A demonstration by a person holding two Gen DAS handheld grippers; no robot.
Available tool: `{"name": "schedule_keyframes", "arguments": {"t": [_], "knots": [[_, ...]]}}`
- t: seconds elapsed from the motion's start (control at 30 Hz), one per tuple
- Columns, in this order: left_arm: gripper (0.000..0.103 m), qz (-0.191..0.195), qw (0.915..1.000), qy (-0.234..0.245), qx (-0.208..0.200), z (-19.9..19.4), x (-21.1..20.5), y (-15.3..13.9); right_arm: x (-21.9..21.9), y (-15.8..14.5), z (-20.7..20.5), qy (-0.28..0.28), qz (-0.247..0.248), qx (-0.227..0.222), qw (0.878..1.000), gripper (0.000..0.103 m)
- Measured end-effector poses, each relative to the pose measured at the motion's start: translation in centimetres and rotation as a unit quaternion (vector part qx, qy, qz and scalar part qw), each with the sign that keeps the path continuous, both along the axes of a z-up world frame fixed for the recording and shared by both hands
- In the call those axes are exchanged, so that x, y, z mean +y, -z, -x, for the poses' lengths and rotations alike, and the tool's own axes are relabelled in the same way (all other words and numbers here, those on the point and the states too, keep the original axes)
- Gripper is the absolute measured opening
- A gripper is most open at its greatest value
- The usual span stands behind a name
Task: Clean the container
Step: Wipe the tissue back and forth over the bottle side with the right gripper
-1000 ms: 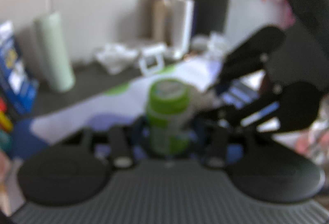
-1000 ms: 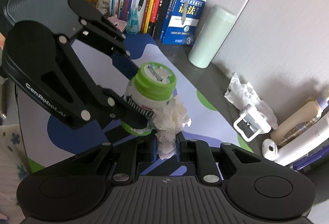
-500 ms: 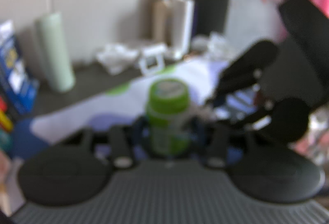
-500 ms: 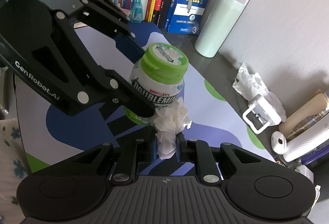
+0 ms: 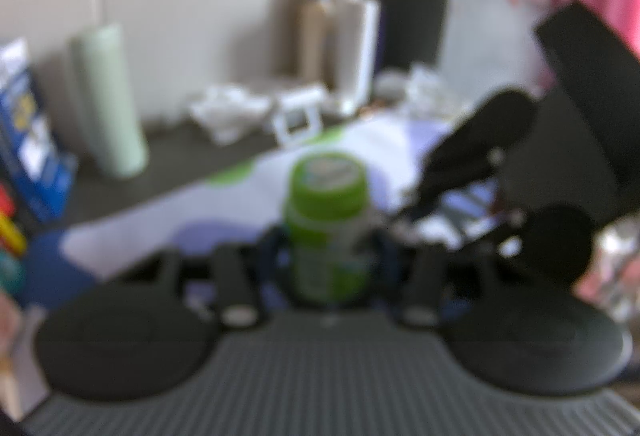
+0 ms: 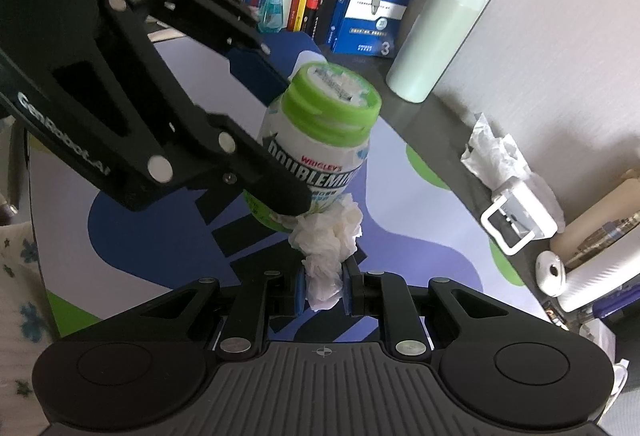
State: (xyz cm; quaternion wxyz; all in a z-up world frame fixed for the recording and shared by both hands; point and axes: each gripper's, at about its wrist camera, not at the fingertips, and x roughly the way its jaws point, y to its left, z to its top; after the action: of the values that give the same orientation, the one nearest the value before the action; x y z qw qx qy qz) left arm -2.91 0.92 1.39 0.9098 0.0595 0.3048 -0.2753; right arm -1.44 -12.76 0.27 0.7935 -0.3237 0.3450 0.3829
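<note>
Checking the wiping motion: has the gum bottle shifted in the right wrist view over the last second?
Yes. The gum bottle sits higher and further right in view, nearer the pale green tumbler.

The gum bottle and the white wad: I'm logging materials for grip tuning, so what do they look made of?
Gum bottle: seemingly smooth plastic, with a glossy printed wrap and a ribbed green cap that looks moulded. The left gripper clamps it.

White wad: likely tissue paper, matte and soft, going by its crumpled folds. The right gripper pinches it against the bottle's lower side.
</note>
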Motion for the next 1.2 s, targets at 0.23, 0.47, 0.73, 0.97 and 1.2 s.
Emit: {"name": "schedule_keyframes", "arguments": {"t": [0.23,0.47,0.73,0.97,1.2], "knots": [[0.048,0.0,1.0,0.001,0.001,0.1,0.0,0.0,-0.2,-1.2,0.1,0.0,-0.007,-0.016,1.0,0.017],[0.048,0.0,1.0,0.002,0.002,0.1,0.0,0.0,-0.4,-2.1,0.2,-0.001,-0.013,-0.027,1.0,0.017],[0.047,0.0,1.0,0.001,0.002,0.3,-0.2,-0.1,-0.6,-3.0,0.3,-0.002,-0.02,-0.038,0.999,0.017],[0.048,-0.001,1.0,0.001,0.003,0.3,-0.2,-0.2,-0.4,-2.7,0.3,-0.004,-0.018,-0.033,0.999,0.017],[0.048,-0.002,1.0,0.001,0.003,0.3,-0.1,-0.2,-0.2,-1.7,0.2,-0.006,-0.01,-0.022,1.0,0.017]]}}
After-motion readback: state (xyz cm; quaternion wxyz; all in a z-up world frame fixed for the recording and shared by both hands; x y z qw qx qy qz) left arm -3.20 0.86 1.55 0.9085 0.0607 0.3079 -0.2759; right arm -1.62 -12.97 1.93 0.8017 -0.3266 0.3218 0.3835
